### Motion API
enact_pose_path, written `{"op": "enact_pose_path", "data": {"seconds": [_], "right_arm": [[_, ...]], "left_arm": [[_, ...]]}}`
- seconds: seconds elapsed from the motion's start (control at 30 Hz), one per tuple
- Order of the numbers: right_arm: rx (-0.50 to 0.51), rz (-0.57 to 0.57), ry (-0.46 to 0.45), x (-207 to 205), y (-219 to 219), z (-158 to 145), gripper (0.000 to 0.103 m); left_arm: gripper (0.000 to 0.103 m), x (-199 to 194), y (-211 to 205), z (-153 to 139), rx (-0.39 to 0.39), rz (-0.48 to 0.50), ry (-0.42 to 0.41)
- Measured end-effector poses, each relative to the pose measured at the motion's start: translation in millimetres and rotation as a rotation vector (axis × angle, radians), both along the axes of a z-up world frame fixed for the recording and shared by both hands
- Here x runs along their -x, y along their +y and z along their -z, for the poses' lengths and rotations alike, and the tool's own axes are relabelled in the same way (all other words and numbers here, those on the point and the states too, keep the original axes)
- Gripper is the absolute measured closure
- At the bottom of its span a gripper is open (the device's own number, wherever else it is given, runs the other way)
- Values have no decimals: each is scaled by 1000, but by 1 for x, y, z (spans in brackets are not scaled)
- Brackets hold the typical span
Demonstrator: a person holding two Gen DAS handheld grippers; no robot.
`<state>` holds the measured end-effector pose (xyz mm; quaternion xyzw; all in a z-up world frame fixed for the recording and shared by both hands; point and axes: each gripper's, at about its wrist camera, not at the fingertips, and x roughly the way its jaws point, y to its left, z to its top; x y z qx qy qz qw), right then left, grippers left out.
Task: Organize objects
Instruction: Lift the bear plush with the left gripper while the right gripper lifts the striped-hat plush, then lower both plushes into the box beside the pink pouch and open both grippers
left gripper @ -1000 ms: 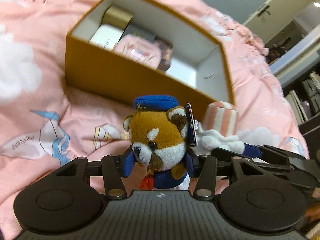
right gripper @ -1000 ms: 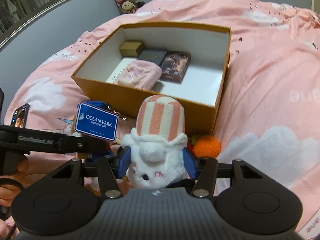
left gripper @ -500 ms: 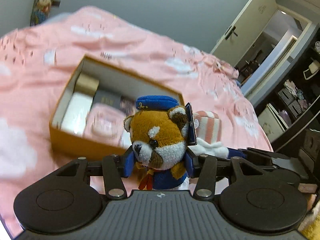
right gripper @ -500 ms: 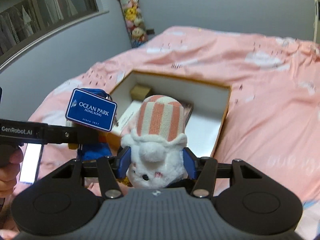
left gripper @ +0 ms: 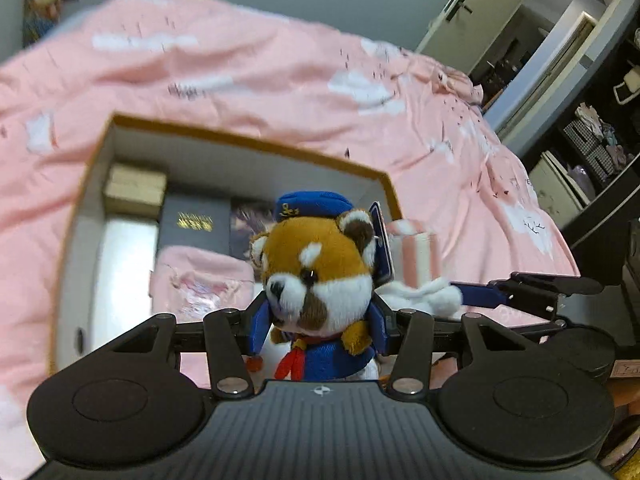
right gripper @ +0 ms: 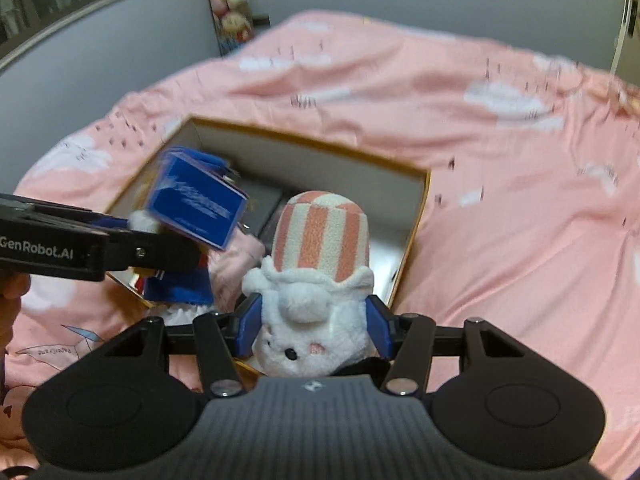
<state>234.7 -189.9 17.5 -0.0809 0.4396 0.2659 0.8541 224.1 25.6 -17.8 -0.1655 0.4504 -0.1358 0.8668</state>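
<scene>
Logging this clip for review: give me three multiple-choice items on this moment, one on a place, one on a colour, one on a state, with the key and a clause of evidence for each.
1. Where does the pink pouch lie?
A. Inside the open box
B. On the bedspread beside the box
C. Between the left tongs

2. What colour is the cap of the red panda plush?
A. Green
B. Blue
C. Yellow

3. What state are the right tongs in?
A. Wide open and holding nothing
B. Shut on a black card box
C. Shut on the striped-hat white plush

Key: 1 A, the pouch sits within the box walls next to a black box. 2 B, the cap with an anchor badge is blue. 3 C, both blue pads press the plush's sides.
</scene>
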Motion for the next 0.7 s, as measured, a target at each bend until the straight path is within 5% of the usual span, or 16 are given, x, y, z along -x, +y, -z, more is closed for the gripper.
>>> {"op": "enact_pose_path", "data": {"seconds": [0.27, 0.43, 0.53, 0.7], "right_arm": [[61, -2, 120, -25, 12, 16, 46], [63, 59, 131, -38, 19, 24, 48], [67, 69, 148, -44, 24, 33, 49], [80, 53, 160, -49, 28, 42, 50]], "left_arm": [[47, -28, -14, 15, -34, 95, 49], [48, -43, -22, 26, -159, 63, 116], [48, -49, -19, 38, -81, 68, 170], [47, -54, -20, 50, -88, 70, 204]]}}
